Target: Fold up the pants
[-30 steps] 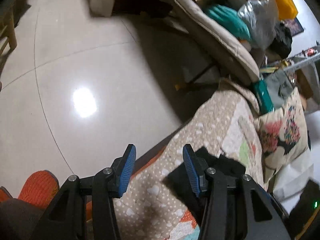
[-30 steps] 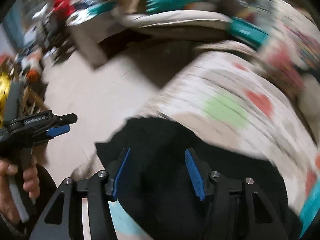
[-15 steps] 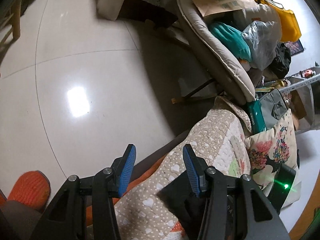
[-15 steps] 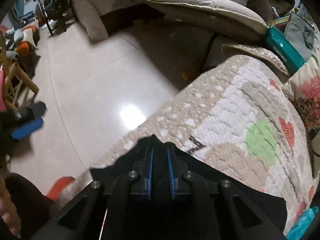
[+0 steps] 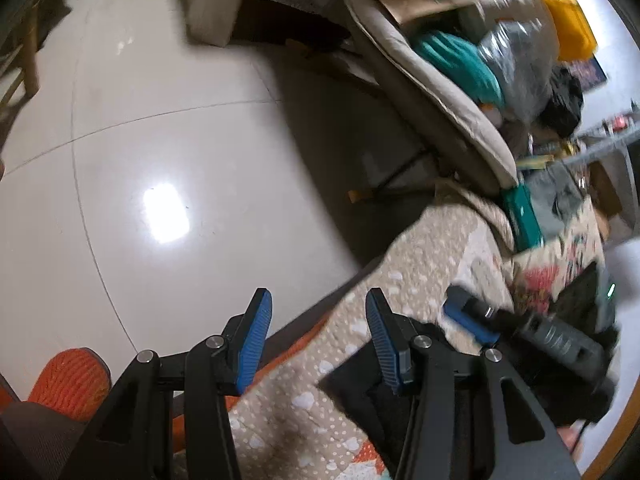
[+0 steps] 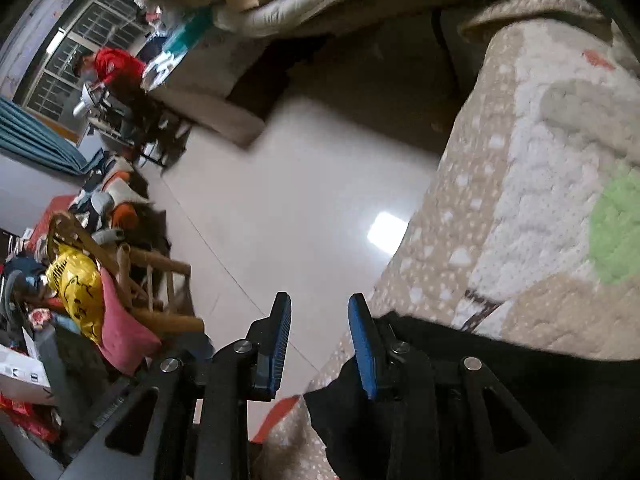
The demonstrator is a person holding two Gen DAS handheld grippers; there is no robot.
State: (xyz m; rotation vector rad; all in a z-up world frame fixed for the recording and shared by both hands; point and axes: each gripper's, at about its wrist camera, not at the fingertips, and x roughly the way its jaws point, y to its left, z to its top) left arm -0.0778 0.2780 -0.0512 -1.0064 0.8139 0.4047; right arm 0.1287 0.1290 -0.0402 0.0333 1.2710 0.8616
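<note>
The black pants (image 6: 540, 396) lie on a patterned quilt (image 6: 532, 184) on a sofa; in the left wrist view the pants (image 5: 352, 392) show as a dark corner under my right-hand finger. My left gripper (image 5: 318, 338) is open and empty, hovering over the quilt's edge (image 5: 420, 272) beside the pants' corner. My right gripper (image 6: 318, 338) is open and empty, above the pants' left edge, pointing at the floor. It also shows in the left wrist view (image 5: 520, 328) at the right, blurred.
A glossy tiled floor (image 5: 180, 160) lies beyond the sofa edge. A beige lounge chair (image 5: 432, 88) piled with bags stands behind. A floral cushion (image 5: 560, 264) lies on the sofa. A wooden chair with clutter (image 6: 120, 280) stands left. An orange slipper (image 5: 68, 380) is near.
My right gripper was shut on the pants half a second ago; it has opened, let go and swung left. My left gripper stayed open and shifted slightly.
</note>
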